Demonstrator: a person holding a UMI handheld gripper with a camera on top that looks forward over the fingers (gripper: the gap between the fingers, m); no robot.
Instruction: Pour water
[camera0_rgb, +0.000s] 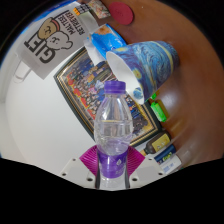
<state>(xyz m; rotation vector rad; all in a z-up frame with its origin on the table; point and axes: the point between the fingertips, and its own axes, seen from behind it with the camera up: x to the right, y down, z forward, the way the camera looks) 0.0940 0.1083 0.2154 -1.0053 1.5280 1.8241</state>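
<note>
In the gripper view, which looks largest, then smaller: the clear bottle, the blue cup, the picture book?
1. Picture book.
2. Blue cup and clear bottle: about alike; the bottle, held by the tool, is nearer the camera, so unsure.

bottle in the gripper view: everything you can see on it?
The bottle is clear plastic with a purple cap, upright, no label visible. It stands between the fingers of the hand-held gripper, whose pads press its base on both sides. The water level cannot be told. A blue patterned cup lies tipped just beyond it.
</note>
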